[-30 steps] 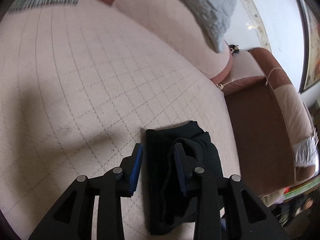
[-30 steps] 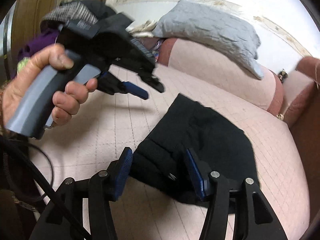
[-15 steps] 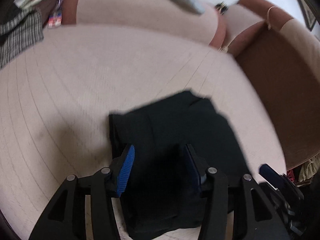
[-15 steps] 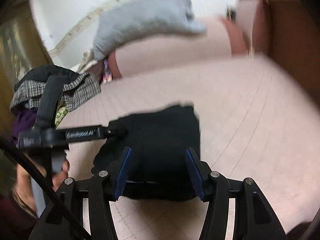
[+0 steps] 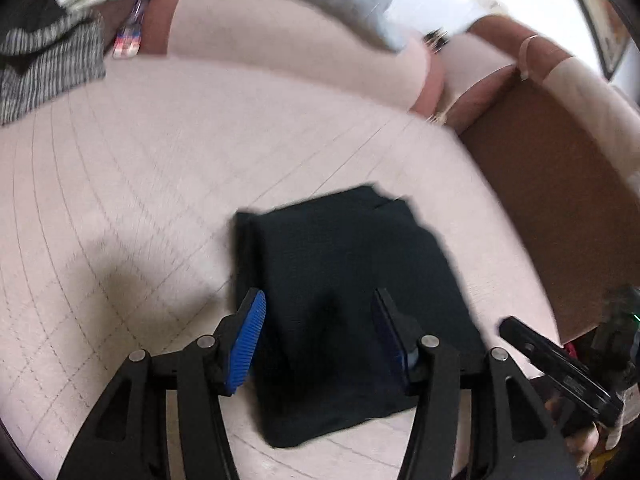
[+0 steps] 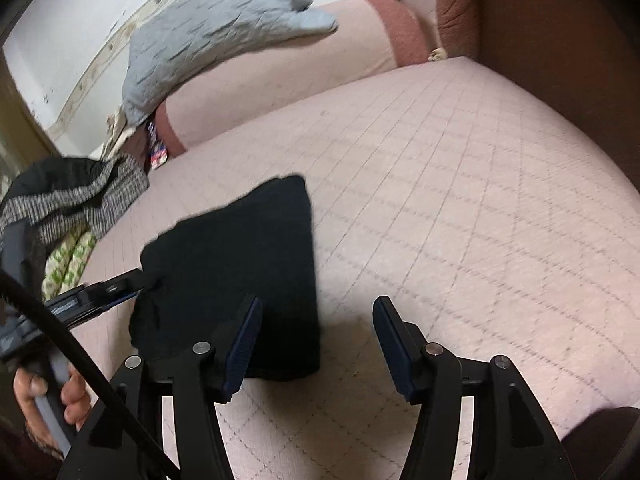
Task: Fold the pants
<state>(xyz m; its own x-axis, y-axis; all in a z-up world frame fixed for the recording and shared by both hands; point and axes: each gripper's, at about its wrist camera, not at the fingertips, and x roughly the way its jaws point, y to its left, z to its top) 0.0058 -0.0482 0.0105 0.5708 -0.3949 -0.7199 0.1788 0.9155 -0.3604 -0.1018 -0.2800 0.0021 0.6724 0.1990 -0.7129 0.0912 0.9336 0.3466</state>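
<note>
My left wrist view looks forward and down along the left tongs (image 5: 318, 340), sitting close over the folded black pants (image 5: 344, 300) on the pink quilted bed (image 5: 160, 184). It faces the bolster (image 5: 288, 44) at the far edge. My right wrist view looks down along the right tongs (image 6: 318, 348) from beside the pants (image 6: 240, 272), facing the same bolster (image 6: 288, 64). Both share the pants, the bed, the grey pillow (image 6: 216, 36) and the striped clothes pile (image 6: 72, 204). Each view catches the other tongs at its edge.
</note>
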